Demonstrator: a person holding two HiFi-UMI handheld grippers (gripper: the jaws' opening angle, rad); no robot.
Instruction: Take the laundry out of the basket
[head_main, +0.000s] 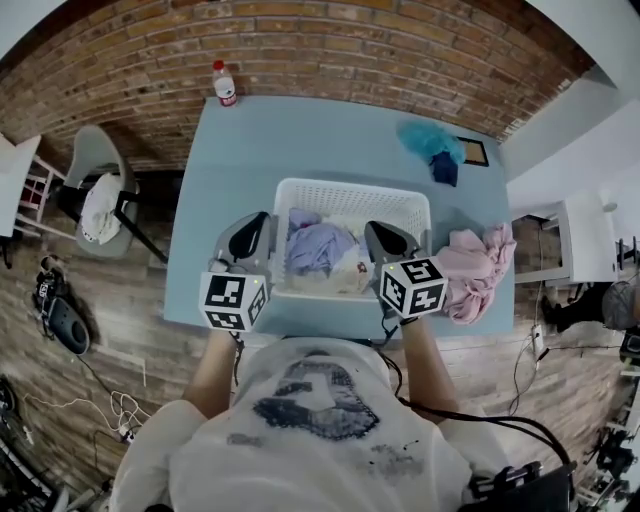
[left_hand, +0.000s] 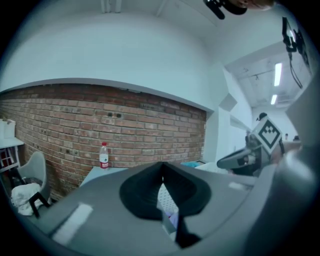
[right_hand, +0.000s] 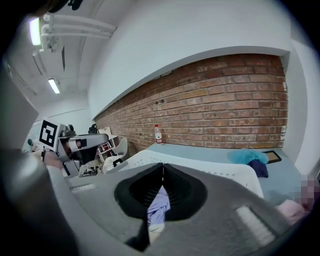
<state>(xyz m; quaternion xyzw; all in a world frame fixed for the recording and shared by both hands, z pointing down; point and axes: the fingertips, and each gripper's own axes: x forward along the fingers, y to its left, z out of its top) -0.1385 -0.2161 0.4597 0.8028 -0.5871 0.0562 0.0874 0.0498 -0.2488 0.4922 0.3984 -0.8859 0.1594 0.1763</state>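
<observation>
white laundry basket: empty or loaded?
Loaded. The white perforated plastic laundry basket holds a crumpled lavender garment and pale cloth; a pink clothes pile lies outside, on the blue table.

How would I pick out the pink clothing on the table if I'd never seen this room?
Find the pale blue table by the brick wall; a white laundry basket sits near its front edge. On the tabletop just right of the basket lies a crumpled pink heap. It is the only pink thing: the lilac clothes are inside the basket, the teal cloth at the far corner.

Laundry (head_main: 320, 248) in basket (head_main: 345, 187) on table (head_main: 260, 140), clothes heap (head_main: 470, 265) right of it, bottle (head_main: 224, 84) behind.
</observation>
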